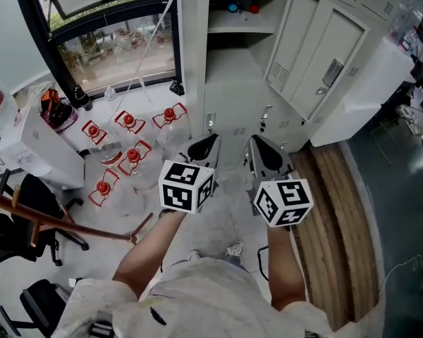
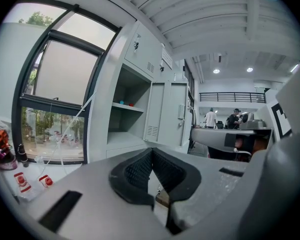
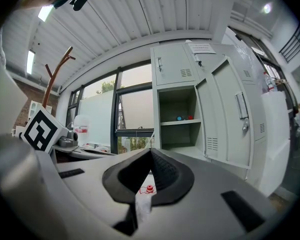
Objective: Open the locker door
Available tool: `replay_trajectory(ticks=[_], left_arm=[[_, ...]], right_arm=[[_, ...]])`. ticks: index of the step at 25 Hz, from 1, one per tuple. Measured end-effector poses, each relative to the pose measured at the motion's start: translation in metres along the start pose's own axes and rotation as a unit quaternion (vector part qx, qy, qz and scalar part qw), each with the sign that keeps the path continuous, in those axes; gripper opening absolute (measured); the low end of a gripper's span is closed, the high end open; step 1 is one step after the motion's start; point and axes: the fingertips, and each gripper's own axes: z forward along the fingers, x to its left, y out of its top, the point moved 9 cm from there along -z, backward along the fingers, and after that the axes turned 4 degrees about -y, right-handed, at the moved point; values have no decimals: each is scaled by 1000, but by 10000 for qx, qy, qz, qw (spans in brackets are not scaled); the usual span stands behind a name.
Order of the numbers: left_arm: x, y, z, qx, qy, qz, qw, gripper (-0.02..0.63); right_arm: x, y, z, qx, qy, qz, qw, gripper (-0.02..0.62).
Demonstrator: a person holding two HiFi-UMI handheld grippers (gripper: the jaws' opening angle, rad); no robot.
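The locker unit (image 1: pixel 229 83) stood at 12 o'clock from the left gripper (image 1: pixel 206 146) and the right gripper (image 1: pixel 262 150), which were side by side. Inside its open compartment, small items (image 1: pixel 243 8) sat on a shelf (image 1: pixel 233 28). The open locker door (image 1: pixel 328 65) hung at 1 o'clock, right of that compartment. The window (image 1: pixel 113 44) lay at 11 o'clock, left of the lockers. Water bottles (image 1: pixel 130 122) stood on the floor (image 1: pixel 218 220) at 10 o'clock, before the window. An office chair (image 1: pixel 35 224) stood at 8 o'clock.

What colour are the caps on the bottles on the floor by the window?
Red. The caps show best in the head view.
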Motion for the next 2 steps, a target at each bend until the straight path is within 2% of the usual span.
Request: replay_trajectory(ticks=[2], left_arm=[[0,0,0,16,-14,-4,10000,6]], right_arm=[[1,0,0,0,2,-9,10000,3]])
